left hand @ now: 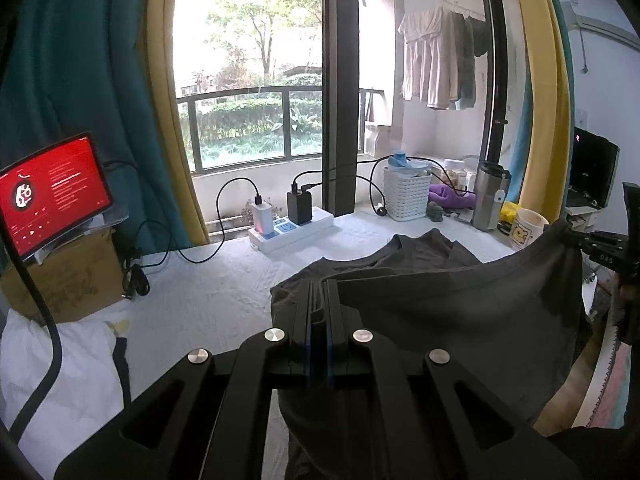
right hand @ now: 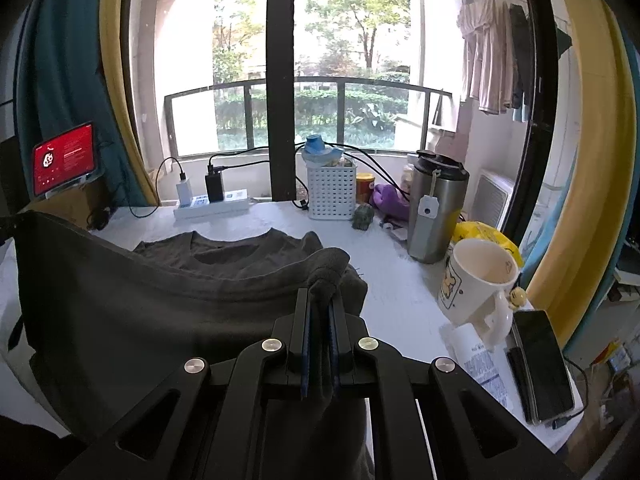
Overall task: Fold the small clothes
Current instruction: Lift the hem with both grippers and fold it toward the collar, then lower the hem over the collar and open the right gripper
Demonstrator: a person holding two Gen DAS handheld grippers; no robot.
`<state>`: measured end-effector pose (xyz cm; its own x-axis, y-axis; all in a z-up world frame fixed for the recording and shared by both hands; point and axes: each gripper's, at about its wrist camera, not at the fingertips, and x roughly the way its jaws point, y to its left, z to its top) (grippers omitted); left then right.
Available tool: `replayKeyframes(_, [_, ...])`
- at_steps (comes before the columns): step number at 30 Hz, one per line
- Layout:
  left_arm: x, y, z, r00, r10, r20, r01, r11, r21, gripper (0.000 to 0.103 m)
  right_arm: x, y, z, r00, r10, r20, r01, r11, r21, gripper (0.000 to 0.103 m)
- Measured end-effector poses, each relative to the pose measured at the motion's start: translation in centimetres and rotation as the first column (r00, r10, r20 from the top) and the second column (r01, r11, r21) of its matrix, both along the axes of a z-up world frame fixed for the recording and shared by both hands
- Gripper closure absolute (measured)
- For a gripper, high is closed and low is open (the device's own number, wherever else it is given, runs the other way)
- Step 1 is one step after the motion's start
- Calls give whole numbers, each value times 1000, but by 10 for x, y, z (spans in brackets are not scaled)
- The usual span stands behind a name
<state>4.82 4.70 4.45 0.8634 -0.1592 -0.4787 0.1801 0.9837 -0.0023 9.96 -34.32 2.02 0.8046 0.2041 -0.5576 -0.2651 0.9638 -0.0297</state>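
Dark grey shirt up off the white tabletop, its near edge stretched between both claws, collar end lying flat ahead of them. Left gripper pinched tight on the edge's left end, fabric wedged between its pads. Right gripper clamped on a bunched fold at the other end. Ahead of the left claw, a white power strip; to its left, a red-lit tablet. Right of the right claw, a tilted mug, with a steel flask beyond.
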Motion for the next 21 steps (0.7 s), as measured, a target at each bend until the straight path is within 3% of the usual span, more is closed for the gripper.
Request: replayKeyframes(21, [66, 16, -12, 998, 15, -64, -17, 999, -40, 100, 75, 28, 6, 999, 23, -48, -24, 999, -38, 95])
